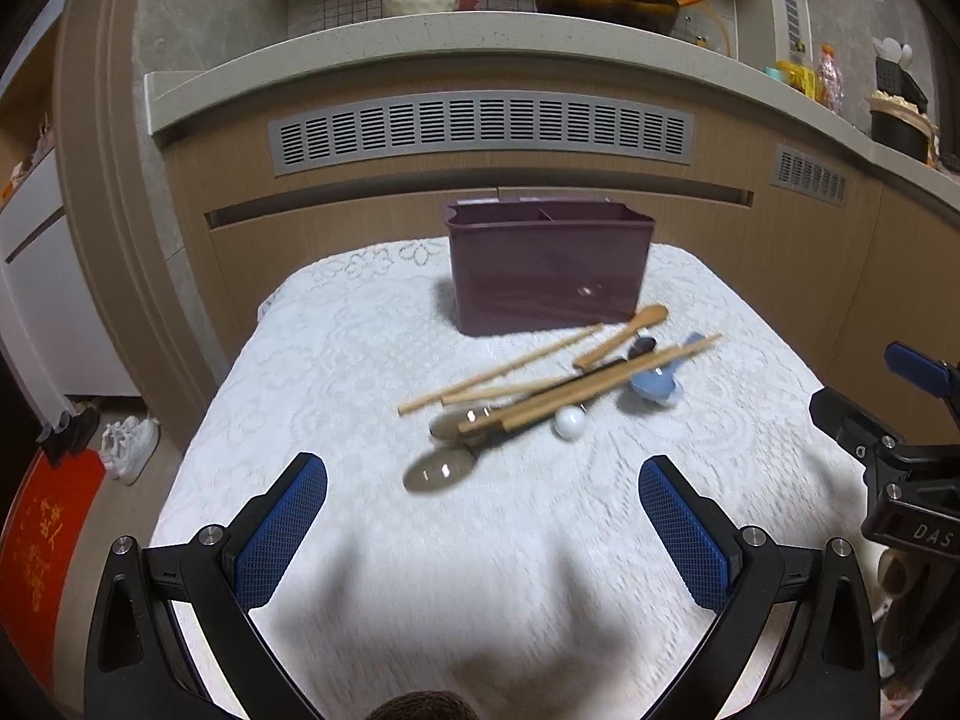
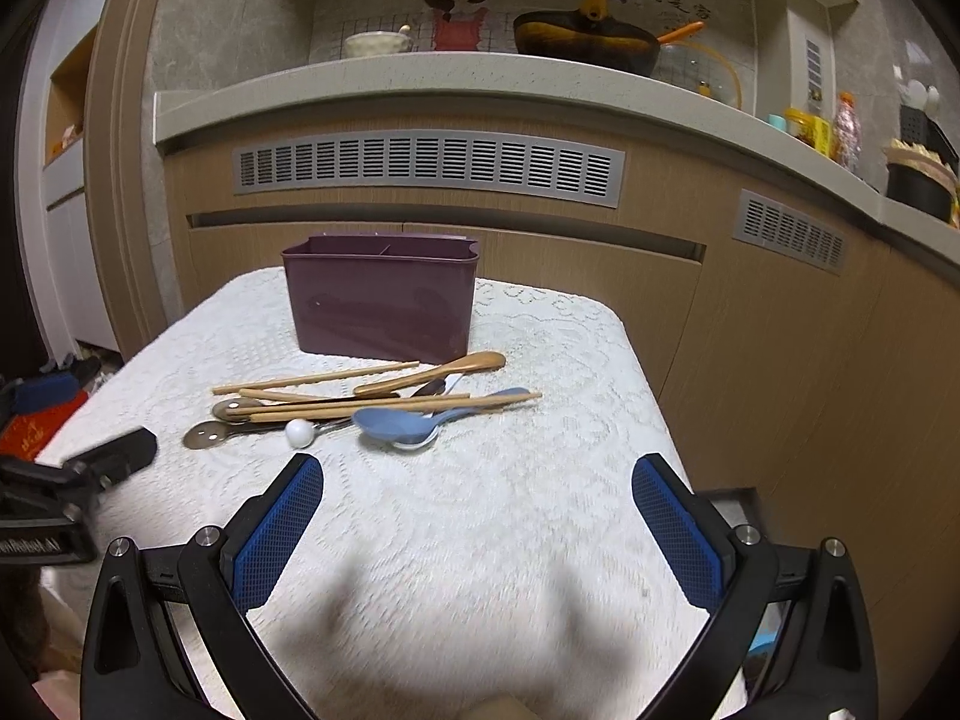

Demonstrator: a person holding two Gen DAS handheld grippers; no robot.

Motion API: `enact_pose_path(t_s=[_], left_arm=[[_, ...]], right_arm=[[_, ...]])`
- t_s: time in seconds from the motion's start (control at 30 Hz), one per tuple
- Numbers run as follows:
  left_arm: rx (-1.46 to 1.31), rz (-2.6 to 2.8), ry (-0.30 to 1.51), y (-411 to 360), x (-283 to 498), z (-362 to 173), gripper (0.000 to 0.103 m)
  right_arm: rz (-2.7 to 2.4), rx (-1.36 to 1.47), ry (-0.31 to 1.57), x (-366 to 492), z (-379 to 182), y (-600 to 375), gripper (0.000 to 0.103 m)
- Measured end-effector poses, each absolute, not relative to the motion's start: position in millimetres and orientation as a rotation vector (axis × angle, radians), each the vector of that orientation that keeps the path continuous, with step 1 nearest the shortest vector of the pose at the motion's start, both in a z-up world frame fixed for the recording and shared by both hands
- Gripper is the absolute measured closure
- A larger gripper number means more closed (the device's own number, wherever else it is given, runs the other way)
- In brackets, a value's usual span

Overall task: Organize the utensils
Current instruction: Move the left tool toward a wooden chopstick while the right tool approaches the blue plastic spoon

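A dark purple utensil holder (image 1: 546,267) (image 2: 384,306) with a divider stands at the far end of the white lace-covered table (image 1: 360,360) (image 2: 540,510). In front of it lies a pile of utensils: wooden chopsticks (image 1: 504,369) (image 2: 318,381), a wooden spoon (image 1: 624,336) (image 2: 438,372), a blue spoon (image 1: 660,384) (image 2: 396,423), metal spoons (image 1: 438,471) (image 2: 207,435) and a white ball-ended piece (image 1: 569,422) (image 2: 299,432). My left gripper (image 1: 483,534) is open and empty, short of the pile. My right gripper (image 2: 477,531) is open and empty, also short of the pile.
The right gripper's body shows at the right edge of the left wrist view (image 1: 900,450); the left gripper's body shows at the left edge of the right wrist view (image 2: 72,480). Wooden kitchen cabinets (image 1: 480,204) with a countertop (image 2: 420,78) stand behind the table. Shoes (image 1: 129,441) lie on the floor at left.
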State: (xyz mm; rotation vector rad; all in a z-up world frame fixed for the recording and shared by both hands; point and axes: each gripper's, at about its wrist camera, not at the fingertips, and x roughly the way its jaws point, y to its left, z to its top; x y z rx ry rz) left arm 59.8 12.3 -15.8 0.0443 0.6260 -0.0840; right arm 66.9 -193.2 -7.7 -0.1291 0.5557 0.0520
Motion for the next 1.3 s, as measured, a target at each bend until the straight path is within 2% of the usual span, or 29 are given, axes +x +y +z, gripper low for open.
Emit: enact_pose_path(t_s=[0.33,0.4,0.47,0.53,0.63,0.9,1.0,1.03,1.13,1.23,1.3], left_arm=[[0.084,-0.139,0.650,39.7,127.8,-20.5,0.000],[0.098,-0.133,0.669,45.6,136.7,-25.7,0.000],[0.103,-0.138,0.682,49.5,139.8,-30.1,0.000],[0.097,-0.164,0.694,51.5,140.4,-35.4,0.000],[0.088,-0.210,0.710,52.5,136.3,-43.3,0.000],[0.078,-0.238,0.753,57.0,134.8,-58.4,0.000],[0.050,-0.297,0.774,55.0,137.4,-60.2,0.001],[0.033,-0.327,0.787,54.5,139.6,-60.9,0.004],[-0.016,-0.390,0.840,51.6,151.0,-63.5,0.034],[-0.017,-0.438,0.872,44.9,161.7,-64.4,0.038],[0.034,-0.465,0.863,34.5,164.4,-61.6,0.046]], right_arm=[[0.155,-0.124,0.751,157.4,-27.4,-190.8,0.002],[0.177,-0.126,0.782,171.9,-32.6,-188.6,0.011],[0.207,-0.124,0.830,185.2,-37.5,-186.3,0.040],[0.243,-0.118,0.879,194.5,-43.7,-181.9,0.047],[0.290,-0.144,0.901,194.7,-51.1,-171.1,0.050],[0.225,-0.119,0.903,199.1,-57.6,-180.0,0.050],[0.199,-0.157,0.886,198.2,-56.4,-181.1,0.045],[0.193,-0.156,0.882,197.2,-56.6,-182.1,0.043],[0.199,-0.121,0.882,191.9,-58.2,-185.8,0.042],[0.200,-0.091,0.874,187.1,-60.6,-190.5,0.041],[0.193,-0.080,0.871,184.4,-62.7,-194.8,0.040]])
